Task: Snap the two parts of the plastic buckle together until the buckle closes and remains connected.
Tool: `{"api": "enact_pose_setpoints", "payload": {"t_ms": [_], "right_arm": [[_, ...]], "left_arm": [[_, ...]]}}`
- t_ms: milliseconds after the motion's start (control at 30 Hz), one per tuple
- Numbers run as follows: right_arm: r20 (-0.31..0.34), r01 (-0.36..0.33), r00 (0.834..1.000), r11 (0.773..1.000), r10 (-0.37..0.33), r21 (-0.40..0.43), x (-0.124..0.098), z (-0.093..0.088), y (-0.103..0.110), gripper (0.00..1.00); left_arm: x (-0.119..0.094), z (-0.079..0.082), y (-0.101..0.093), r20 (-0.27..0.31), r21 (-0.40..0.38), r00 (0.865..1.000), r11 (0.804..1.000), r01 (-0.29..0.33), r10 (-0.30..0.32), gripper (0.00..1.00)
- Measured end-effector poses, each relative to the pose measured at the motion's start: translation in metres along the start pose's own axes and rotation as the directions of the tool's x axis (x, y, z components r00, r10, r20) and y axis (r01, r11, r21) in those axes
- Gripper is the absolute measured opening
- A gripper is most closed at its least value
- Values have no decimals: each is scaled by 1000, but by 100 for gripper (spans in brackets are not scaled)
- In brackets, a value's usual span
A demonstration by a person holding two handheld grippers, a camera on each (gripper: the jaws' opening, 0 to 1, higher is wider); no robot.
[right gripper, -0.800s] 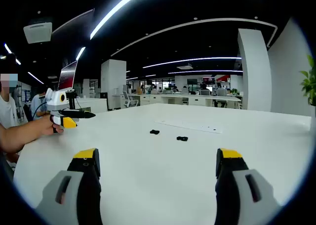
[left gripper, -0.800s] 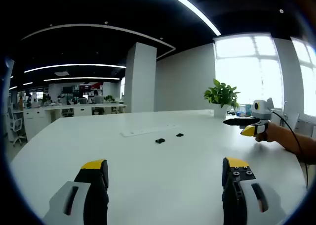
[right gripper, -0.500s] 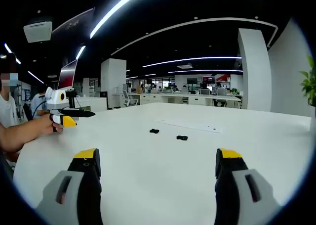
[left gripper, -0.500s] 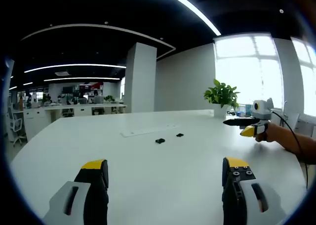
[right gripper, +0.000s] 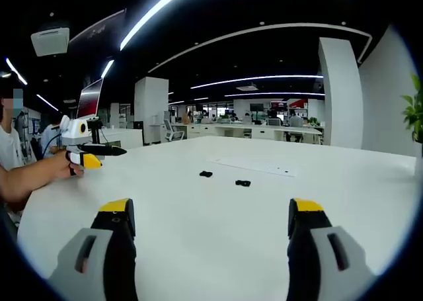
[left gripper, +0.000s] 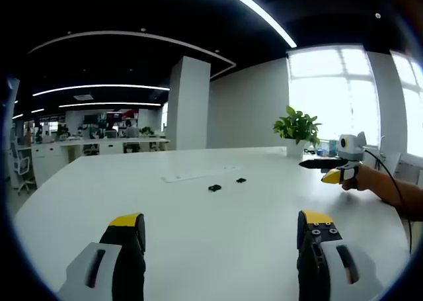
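- Black plastic makes up both halves of the buckle, which lie apart on the broad white tabletop (left gripper: 198, 235), far ahead of both grippers and too small for any detail of prongs or slots to be made out.
- In the left gripper view the nearer, wider black buckle half (left gripper: 214, 188) sits just left of the smaller black buckle half (left gripper: 240, 180), with bare table between them.
- In the right gripper view the same two pieces appear as one dark piece (right gripper: 206, 174) on the left and one (right gripper: 243, 182) on the right, again not touching.
- A flat white strip (left gripper: 198, 175) lies on the table just beyond the buckle pieces.
- The left gripper (left gripper: 221, 231), with yellow-tipped black jaws, is held wide with nothing between the jaws, low over the table.
- The right gripper (right gripper: 210, 220) is likewise spread wide and holding nothing.
- A green potted plant (left gripper: 297, 129) stands at the table's far edge by the bright window.
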State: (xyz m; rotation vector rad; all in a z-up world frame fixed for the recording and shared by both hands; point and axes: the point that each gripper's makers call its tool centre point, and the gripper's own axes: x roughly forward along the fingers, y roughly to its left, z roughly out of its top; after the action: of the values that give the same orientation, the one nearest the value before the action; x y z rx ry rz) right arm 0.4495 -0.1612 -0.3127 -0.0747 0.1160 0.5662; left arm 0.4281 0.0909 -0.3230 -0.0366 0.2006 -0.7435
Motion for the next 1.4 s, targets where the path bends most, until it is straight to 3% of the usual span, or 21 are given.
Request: {"api": "enact_pose_setpoints", "payload": {"t_ms": [633, 833, 1000, 1100, 1400], "right_arm": [[-32, -4, 999, 1000, 4, -17, 3, -3, 0, 98], [-5, -17, 1000, 999, 18, 31, 5, 4, 5, 97], [-34, 11, 999, 1000, -10, 19, -9, 4, 8, 98], [-39, 58, 998, 998, -57, 20, -27, 0, 5, 99], [-36, 88, 996, 995, -86, 50, -36, 2, 2, 100]], "left_arm": [[-1, -5, -1, -23, -3, 1000, 1000, -11, 10, 98], [0, -6, -8, -35, -19, 999, 1000, -7, 6, 97], [-3, 8, -5, -40, -57, 999, 998, -22, 19, 99], [-14, 22, -9, -13, -57, 1000, 998, -23, 23, 99], [-23, 23, -9, -17, -45, 1000, 999, -11, 11, 99]]}}
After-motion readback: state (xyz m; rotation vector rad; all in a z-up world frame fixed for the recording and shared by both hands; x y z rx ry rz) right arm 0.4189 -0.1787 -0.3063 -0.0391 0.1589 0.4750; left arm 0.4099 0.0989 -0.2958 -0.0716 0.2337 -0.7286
